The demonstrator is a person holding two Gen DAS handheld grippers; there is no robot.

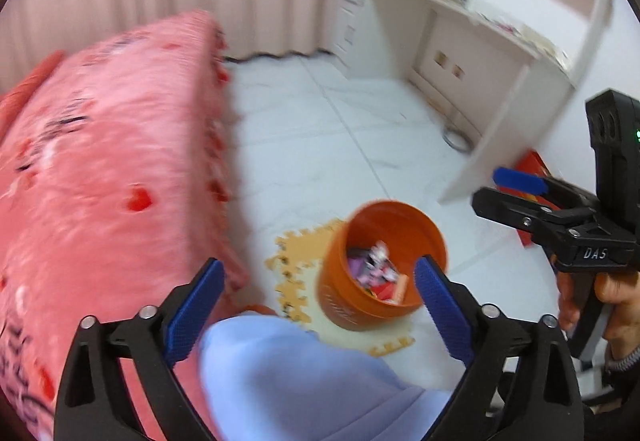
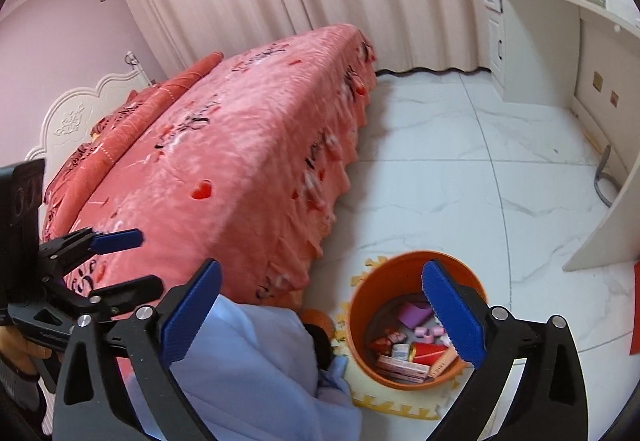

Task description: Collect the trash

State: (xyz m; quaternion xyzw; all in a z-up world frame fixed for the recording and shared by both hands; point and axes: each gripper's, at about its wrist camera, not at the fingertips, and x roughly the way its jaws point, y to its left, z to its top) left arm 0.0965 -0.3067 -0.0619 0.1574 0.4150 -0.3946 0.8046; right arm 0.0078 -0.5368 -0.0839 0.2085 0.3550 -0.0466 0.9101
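**Bin loaded, both grippers empty above it**

The orange bin (image 2: 416, 321) stands on a foam puzzle mat (image 2: 400, 407) on the white tiled floor (image 2: 460, 169), just beside the bottom corner of the pink bed (image 2: 240, 145). It holds wrappers, small boxes and a purple scrap, heaped below the rim. Over it, the right gripper (image 2: 324, 317) has its jaws spread as wide as they go, nothing between the blue pads; the left gripper (image 1: 320, 313) is likewise fully spread and empty. A pale blue cloth (image 2: 248, 369) lies near the bin, against the bed's edge. A red flat item (image 2: 635, 309) remains on the floor by the desk (image 2: 600, 225).

Risks, as I judge them: the bin is light and sits on a soft mat, so a careless reach could tip it and spill the load. The left wrist view is blurred, so aim from there would be unreliable.
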